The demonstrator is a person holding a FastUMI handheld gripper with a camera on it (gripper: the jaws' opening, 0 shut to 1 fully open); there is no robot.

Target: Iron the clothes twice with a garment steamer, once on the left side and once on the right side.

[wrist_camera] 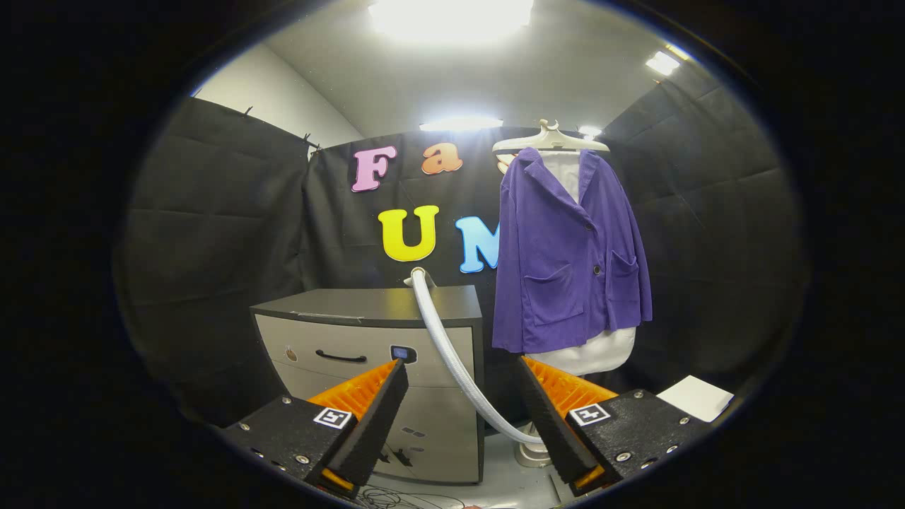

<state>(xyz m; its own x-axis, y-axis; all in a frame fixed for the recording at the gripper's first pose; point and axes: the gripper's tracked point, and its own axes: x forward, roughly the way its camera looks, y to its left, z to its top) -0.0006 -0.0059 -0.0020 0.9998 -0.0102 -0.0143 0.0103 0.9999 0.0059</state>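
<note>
Beyond the fingers and a little to their right, a purple jacket (569,254) hangs on a pale hanger (550,140), buttoned over a white garment (592,353) whose hem shows below the jacket and whose collar shows at the neck. The gripper (459,371) is spread wide with nothing between its fingers (375,417); both black, orange-backed fingers point toward the middle of the booth and touch nothing. Between them, farther off, a white ribbed steamer hose (452,353) rises from a pale base (532,452) on the floor near the right finger, curves up and to the left, and ends at the back of the top of a grey drawer cabinet (368,339), where the steamer's head would be but is too small to make out. The cabinet has a dark top and a dark handle on its upper drawer, and stands just left of the hanging jacket, well ahead of the left finger. A white sheet (696,397) lies flat beyond the right finger's housing. Thin dark cables (403,499) lie on the floor below the cabinet.
</note>
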